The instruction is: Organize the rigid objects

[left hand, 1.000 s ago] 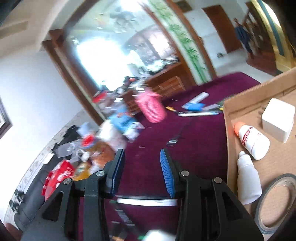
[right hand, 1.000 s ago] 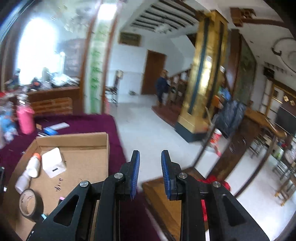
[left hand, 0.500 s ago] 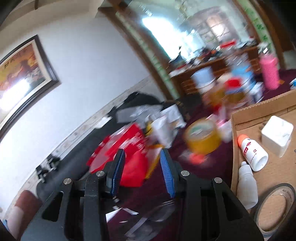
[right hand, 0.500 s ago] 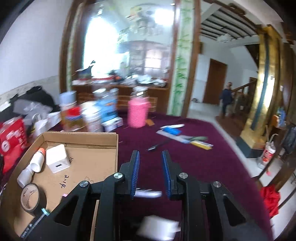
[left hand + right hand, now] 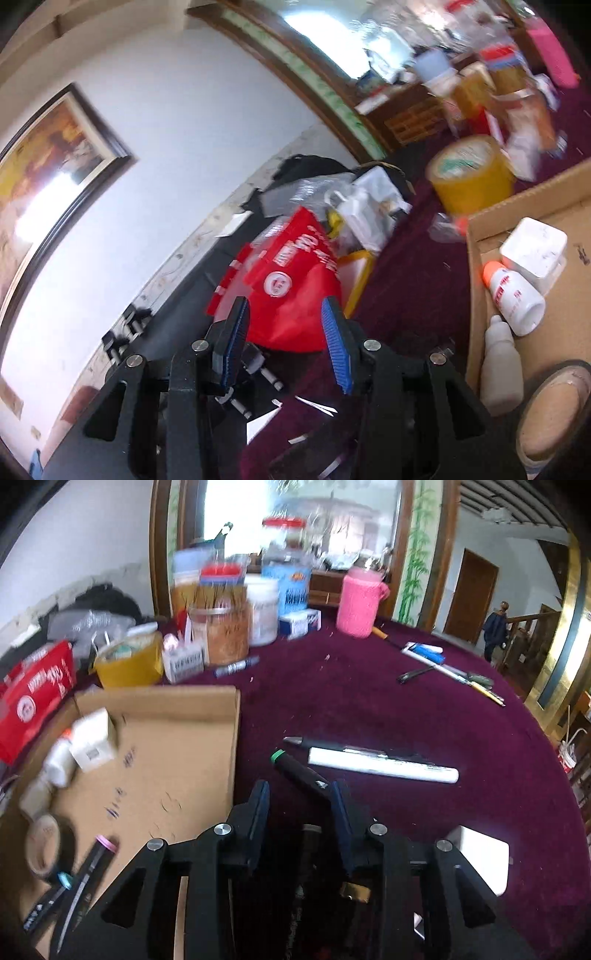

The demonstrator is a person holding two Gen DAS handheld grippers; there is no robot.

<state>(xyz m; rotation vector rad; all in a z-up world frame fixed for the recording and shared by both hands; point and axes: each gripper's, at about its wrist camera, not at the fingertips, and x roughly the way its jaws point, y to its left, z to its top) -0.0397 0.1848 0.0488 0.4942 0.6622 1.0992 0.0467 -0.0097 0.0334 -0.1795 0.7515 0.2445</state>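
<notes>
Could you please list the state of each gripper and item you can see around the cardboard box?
left gripper: open, empty.
right gripper: open, empty, over the green-capped marker.
green-capped marker: lying on the cloth, outside the box.
white marker: lying on the cloth.
cardboard box: open.
orange-capped bottle: capped, lying in the box.
tape roll: lying flat in the box.

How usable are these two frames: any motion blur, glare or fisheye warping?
Left wrist view: smeared yellow tape roll, blown-out glare on the framed painting, walls bowed. Right wrist view: sharper; white marker pen crisp, cardboard box contents blurred, bright window washed out.
</notes>
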